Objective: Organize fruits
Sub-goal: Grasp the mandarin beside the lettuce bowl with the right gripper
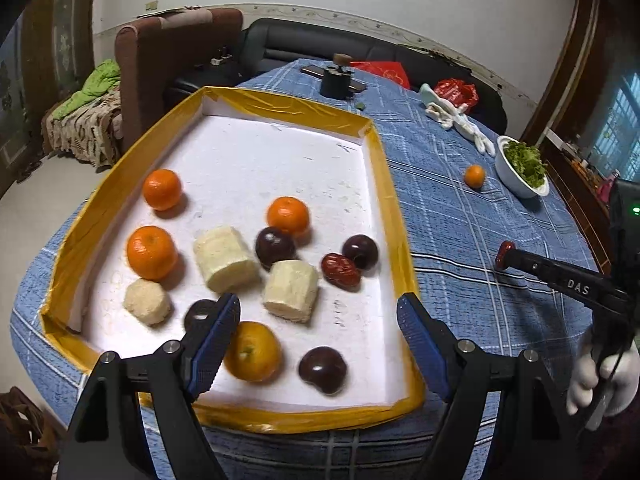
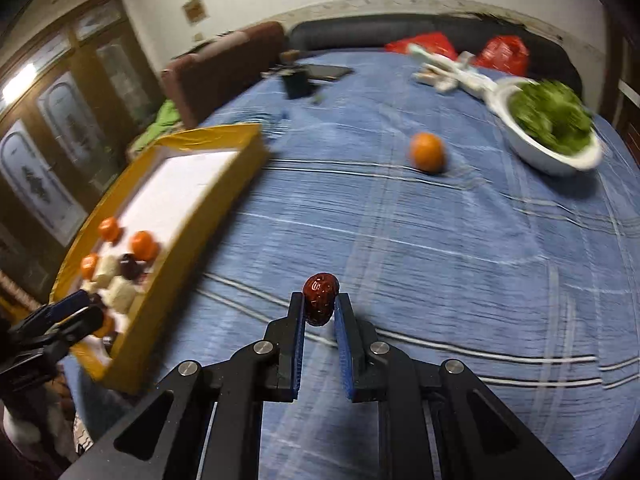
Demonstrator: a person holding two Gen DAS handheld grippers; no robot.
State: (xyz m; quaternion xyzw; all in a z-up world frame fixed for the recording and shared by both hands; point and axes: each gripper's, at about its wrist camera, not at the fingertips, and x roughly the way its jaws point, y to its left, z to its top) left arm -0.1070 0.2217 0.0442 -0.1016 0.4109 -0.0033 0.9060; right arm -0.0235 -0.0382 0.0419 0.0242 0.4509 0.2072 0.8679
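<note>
Far left in the left wrist view: yellow-rimmed tray [image 1: 388, 184] on the blue checked tablecloth [image 1: 460, 216], holding oranges, dark plums, pale peeled chunks and one red date [image 1: 341, 271]. Just above the tray's near end, left gripper [image 1: 319, 320], jaws spread wide, nothing between them, an orange [image 1: 252, 351] and a dark plum [image 1: 323, 369] directly below the gap. Further right, on bare cloth well apart from the tray: right gripper [image 2: 319, 307], jaws closed on a second red date [image 2: 320, 298], pinched across its sides, long axis running roughly along the fingers, tip poking out past the fingertips. Tray lying to the left of that held date, near long wall [image 2: 192, 240] between date and white floor; likely next a leftward carry, up over that wall. Left gripper already hanging over the near end of the tray, so some risk of crowding there. Beyond, up and to the right of the held date: loose orange [image 2: 427, 151] alone on the cloth, nearer the right hand than the left, probably the last fruit outside. Farthest right: white bowl of greens [image 2: 552, 156], blurred.
</note>
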